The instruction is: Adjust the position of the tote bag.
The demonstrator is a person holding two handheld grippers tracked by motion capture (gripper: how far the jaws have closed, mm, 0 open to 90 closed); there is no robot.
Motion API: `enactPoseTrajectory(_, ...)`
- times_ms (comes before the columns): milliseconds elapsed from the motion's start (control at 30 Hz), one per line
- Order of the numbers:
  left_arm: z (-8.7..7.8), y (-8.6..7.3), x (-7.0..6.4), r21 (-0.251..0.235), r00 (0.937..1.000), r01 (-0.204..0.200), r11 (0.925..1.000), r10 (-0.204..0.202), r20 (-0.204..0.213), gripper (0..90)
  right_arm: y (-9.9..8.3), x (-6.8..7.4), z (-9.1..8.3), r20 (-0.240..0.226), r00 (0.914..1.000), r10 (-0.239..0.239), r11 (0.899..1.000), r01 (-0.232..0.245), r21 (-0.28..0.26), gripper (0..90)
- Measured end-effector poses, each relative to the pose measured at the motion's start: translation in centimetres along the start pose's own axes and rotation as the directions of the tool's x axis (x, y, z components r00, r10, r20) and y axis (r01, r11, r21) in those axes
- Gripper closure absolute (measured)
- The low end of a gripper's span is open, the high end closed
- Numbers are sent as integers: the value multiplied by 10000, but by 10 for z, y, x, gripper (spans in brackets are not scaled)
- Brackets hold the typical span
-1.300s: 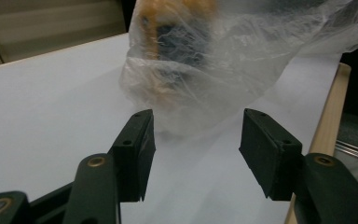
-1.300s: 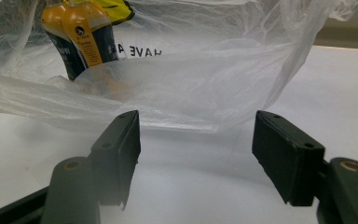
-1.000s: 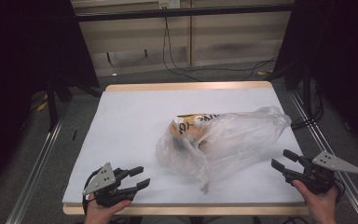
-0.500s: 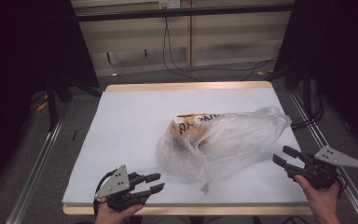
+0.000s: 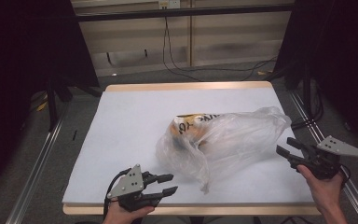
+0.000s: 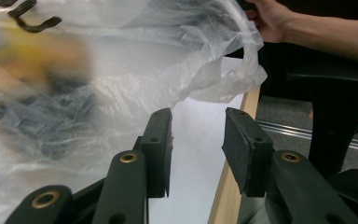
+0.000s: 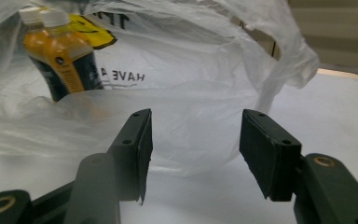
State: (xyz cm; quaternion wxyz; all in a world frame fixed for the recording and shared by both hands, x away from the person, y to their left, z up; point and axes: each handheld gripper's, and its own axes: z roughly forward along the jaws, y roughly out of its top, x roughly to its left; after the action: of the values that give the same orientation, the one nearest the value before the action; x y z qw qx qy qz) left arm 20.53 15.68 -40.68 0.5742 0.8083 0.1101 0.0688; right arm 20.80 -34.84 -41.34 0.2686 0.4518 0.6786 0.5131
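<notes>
While both claws gape empty, left claw (image 5: 168, 184) nears the table's front edge (image 5: 191, 209), right claw (image 5: 285, 150) beside the bag (image 5: 233, 140).

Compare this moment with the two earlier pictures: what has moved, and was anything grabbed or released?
The left tool has slid rightward along the table's near edge toward the plastic bag, its jaws open and apart from the plastic. The right tool has barely shifted, open beside the bag's right end. Nothing was taken hold of or let go. The bag, with the bottles inside, lies where it was on the table.
</notes>
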Motion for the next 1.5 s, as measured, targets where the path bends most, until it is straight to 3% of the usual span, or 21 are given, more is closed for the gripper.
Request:
enactPoseTrajectory(300, 19, 15, -8, -196, 9982, -321, 9993, 330, 504, 600, 15, -19, 13, 365, 9993, 37, 10000, -36, -37, 425)
enactPoseTrajectory(600, 34, 17, -16, -92, 9939, -292, 9995, 300, 1059, 570, 29, -32, 20, 561, 9983, 135, 9999, -132, -73, 391)
enactPoseTrajectory(700, 38, 18, -19, -58, 9934, -336, 9994, 341, 1099, 559, 31, -34, 24, 547, 9984, 113, 9999, -111, -42, 404)
enactPoseTrajectory(733, 39, 19, -21, 94, 9952, -410, 9991, 400, 892, 553, 31, -35, 25, 539, 9985, 95, 10000, -93, -30, 403)
enactPoseTrajectory(933, 48, 21, -18, -131, 9957, -316, 9994, 326, 872, 485, 30, -34, 35, 480, 9987, 158, 9998, -154, -94, 427)
enactPoseTrajectory(967, 50, 22, -19, -237, 9973, -330, 9992, 345, 654, 465, 29, -33, 37, 488, 9988, 96, 9999, -92, -82, 428)
enactPoseTrajectory(1167, 50, 25, -18, -308, 9987, -260, 9992, 274, 428, 377, 29, -36, 40, 518, 9986, 57, 10000, -53, -80, 390)
enactPoseTrajectory(1267, 56, 24, -20, -492, 9983, -147, 9987, 174, 551, 317, 32, -38, 40, 491, 9987, 130, 9998, -122, -161, 378)
enactPoseTrajectory(1367, 62, 26, -21, -441, 9994, -218, 9988, 229, 254, 274, 32, -38, 43, 534, 9984, 194, 9996, -183, -212, 434)
enactPoseTrajectory(1400, 64, 27, -20, -558, 9995, -196, 9983, 209, 225, 272, 31, -38, 44, 494, 9986, 168, 9995, -154, -285, 572)
enactPoseTrajectory(1467, 66, 27, -19, -613, 9995, -143, 9980, 160, 275, 265, 30, -36, 45, 307, 9994, 164, 9993, -153, -337, 654)
enactPoseTrajectory(1500, 67, 27, -19, -624, 9998, -172, 9979, 177, 68, 269, 30, -34, 45, 256, 9995, 180, 9991, -170, -382, 749)
